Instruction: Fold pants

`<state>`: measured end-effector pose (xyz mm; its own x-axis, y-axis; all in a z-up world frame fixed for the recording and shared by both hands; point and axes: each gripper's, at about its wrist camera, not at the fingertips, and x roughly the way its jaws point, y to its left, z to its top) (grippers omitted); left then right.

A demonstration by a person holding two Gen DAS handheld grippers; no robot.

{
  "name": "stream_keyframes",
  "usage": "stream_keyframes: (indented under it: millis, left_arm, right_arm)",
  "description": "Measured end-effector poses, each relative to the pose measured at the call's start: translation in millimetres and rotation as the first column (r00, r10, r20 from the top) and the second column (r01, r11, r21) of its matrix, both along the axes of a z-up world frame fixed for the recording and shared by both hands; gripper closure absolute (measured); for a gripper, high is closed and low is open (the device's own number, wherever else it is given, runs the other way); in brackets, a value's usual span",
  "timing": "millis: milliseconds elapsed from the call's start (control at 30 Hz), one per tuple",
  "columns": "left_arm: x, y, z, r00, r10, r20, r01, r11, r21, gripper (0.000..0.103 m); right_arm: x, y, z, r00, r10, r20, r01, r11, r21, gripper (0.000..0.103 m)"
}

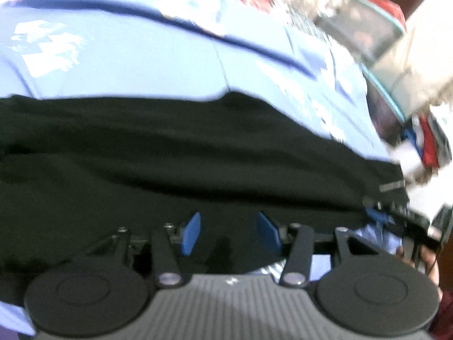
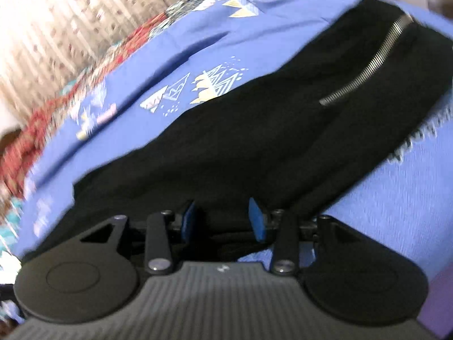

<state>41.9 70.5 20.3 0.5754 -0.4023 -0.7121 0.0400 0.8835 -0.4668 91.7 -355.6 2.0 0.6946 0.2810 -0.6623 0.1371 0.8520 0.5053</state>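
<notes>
Black pants lie spread on a blue printed sheet. My left gripper is open, its blue pads low over the near part of the black cloth. In the right wrist view the pants run away to the upper right, with a silver zipper along them. My right gripper is open just above the near end of the pants, with black cloth between its pads. Both views are blurred by motion.
The blue sheet covers a bed. A red patterned blanket and a pale curtain lie beyond it. Stacked boxes and clutter stand at the right of the left wrist view.
</notes>
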Motion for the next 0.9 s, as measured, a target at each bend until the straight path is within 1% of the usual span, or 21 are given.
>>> stream_keyframes:
  millis: [67,133,167,200,267,300,367,500,733,900]
  left_arm:
    - [4,17,-3,0.998,0.054,-0.015,-0.054,0.999,0.001,0.056]
    - [9,32,-14,0.992,0.108,-0.061,-0.108,0.994,0.009,0.057]
    - [11,40,-24,0.985,0.134,-0.104,-0.134,0.991,0.005,0.063]
    - [12,47,-33,0.981,0.148,-0.128,-0.151,0.988,-0.019,0.066]
    - [11,55,-39,0.979,0.165,-0.119,-0.174,0.982,-0.071,0.067]
    - [11,56,-40,0.978,0.168,-0.120,-0.179,0.981,-0.081,0.067]
    - [12,55,-40,0.979,0.163,-0.118,-0.173,0.982,-0.073,0.067]
    - [7,54,-41,0.983,0.154,-0.105,-0.159,0.986,-0.045,0.067]
    - [5,49,-38,0.983,0.155,-0.096,-0.159,0.987,-0.037,0.067]
    - [6,45,-37,0.984,0.155,-0.092,-0.158,0.987,-0.021,0.067]
  right_arm:
    - [-5,-6,-3,1.000,-0.029,-0.003,0.029,0.997,0.072,0.059]
    - [-4,-5,-5,0.999,-0.053,-0.006,0.053,0.990,0.130,0.059]
    - [-4,-9,-8,0.998,-0.070,-0.007,0.070,0.983,0.170,0.059]
    - [-7,-12,-9,0.997,-0.083,-0.009,0.083,0.975,0.205,0.059]
    - [-10,-20,-13,0.993,-0.114,-0.018,0.114,0.950,0.289,0.059]
    - [-11,-23,-14,0.992,-0.124,-0.024,0.125,0.940,0.318,0.059]
    - [-11,-25,-14,0.990,-0.139,-0.036,0.143,0.924,0.354,0.059]
    - [-11,-20,-10,0.990,-0.141,-0.031,0.143,0.928,0.343,0.059]
    - [-12,-22,-11,0.989,-0.145,-0.021,0.143,0.922,0.359,0.059]
    - [-14,-26,-14,0.990,-0.142,-0.005,0.135,0.926,0.353,0.059]
